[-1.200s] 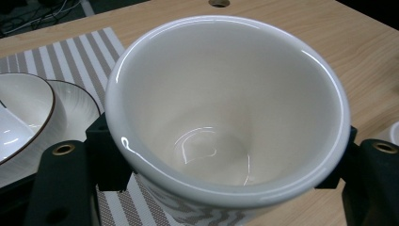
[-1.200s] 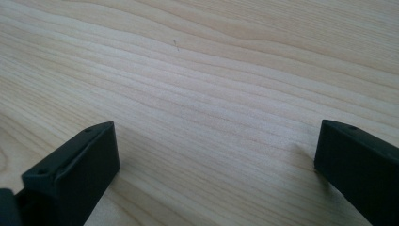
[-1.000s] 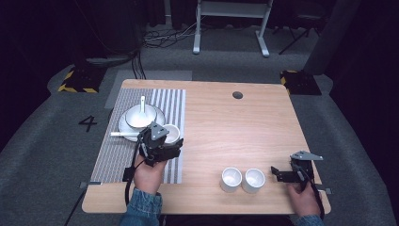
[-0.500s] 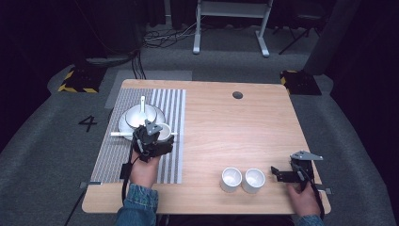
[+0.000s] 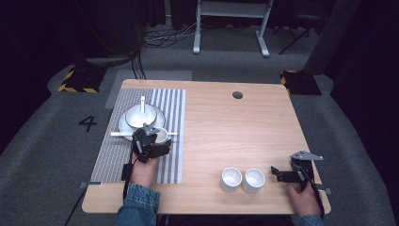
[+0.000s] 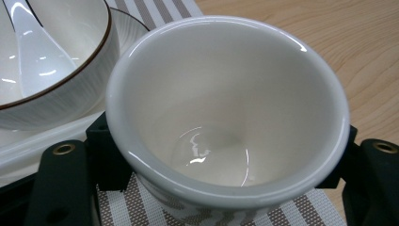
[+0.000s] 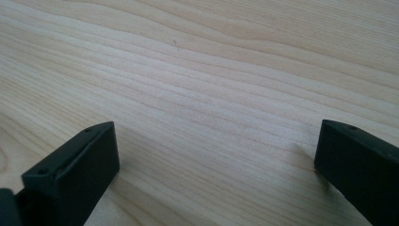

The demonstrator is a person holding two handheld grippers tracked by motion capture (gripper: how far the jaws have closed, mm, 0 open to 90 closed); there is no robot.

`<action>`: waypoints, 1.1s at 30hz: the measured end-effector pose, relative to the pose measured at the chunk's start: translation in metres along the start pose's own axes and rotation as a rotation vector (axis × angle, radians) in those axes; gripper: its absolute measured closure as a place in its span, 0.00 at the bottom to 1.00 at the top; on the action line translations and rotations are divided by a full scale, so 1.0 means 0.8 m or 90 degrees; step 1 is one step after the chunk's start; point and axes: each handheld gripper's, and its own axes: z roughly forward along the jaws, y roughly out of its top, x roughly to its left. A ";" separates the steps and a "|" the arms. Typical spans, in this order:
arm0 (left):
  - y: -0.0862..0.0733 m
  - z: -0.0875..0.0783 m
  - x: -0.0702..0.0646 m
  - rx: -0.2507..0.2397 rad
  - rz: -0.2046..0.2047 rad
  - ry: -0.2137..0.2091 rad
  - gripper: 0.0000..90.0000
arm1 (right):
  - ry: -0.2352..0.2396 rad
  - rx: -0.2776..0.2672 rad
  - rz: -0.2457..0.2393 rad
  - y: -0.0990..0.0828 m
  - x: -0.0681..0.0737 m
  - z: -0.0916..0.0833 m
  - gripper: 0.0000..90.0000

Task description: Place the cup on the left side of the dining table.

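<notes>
A: What has the left gripper [image 5: 151,141] got hold of?

B: A small white glazed ceramic cup [image 6: 226,117]. In the left gripper view its two black jaws press on opposite sides of the cup's wall, one at each side, so the cup sits squarely between them, mouth up and empty.

A: What is beneath and beside the cup?

B: Under the jaws is the grey-and-white striped woven placemat [image 6: 301,212]. Just beyond the left jaw stands a white ribbed bowl with a brown rim [image 6: 56,61], resting on a white plate [image 5: 123,125], and a white ceramic spoon [image 6: 28,42] lies in that bowl. The cup and bowl are just beside each other; I cannot tell whether they touch.

A: And the right gripper [image 5: 282,174]?

B: Its jaws stand wide apart with nothing between them, only the light wooden table [image 7: 211,94]. In the high view, two more small white cups [image 5: 242,180] stand touching side by side, near that gripper's jaw tips, on the bare wood.
</notes>
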 end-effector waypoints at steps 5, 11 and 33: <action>-0.005 0.008 0.006 0.015 -0.006 0.002 0.29 | 0.000 0.000 0.000 0.000 0.000 0.000 0.00; -0.008 0.017 0.006 0.025 -0.008 0.005 0.29 | 0.000 0.000 0.000 0.000 0.000 0.000 0.00; -0.015 0.037 0.009 0.059 -0.007 0.013 0.29 | 0.000 0.000 0.000 0.000 0.000 0.000 0.00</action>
